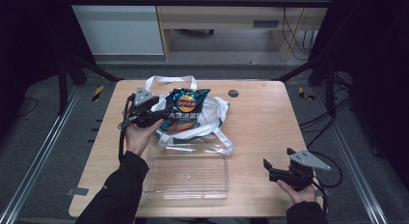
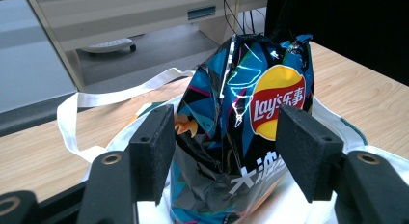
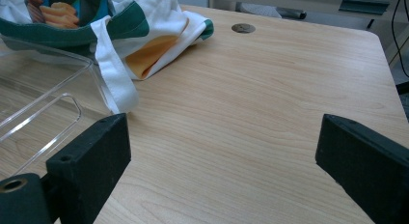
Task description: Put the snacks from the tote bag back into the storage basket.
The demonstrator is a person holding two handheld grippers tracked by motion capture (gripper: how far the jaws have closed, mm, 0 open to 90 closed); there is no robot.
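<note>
A blue Lay's chip bag (image 1: 185, 108) stands up out of a white tote bag (image 1: 214, 119) with green trim at the back middle of the table. My left gripper (image 1: 166, 113) comes at it from the left. In the left gripper view the crumpled chip bag (image 2: 241, 122) fills the gap between the two jaws, and my left gripper (image 2: 224, 137) is shut on it, with the tote (image 2: 87, 101) beneath. Near the front right corner my right gripper (image 1: 267, 168) rests low, and my right gripper (image 3: 222, 142) is wide open over bare wood.
A clear plastic tray (image 1: 154, 178) sits at the front middle, just below the tote; its corner (image 3: 48, 89) lies left of the right gripper. A round grommet (image 1: 233, 93) marks the back of the table. The tote's straps (image 1: 169, 79) trail toward the far edge.
</note>
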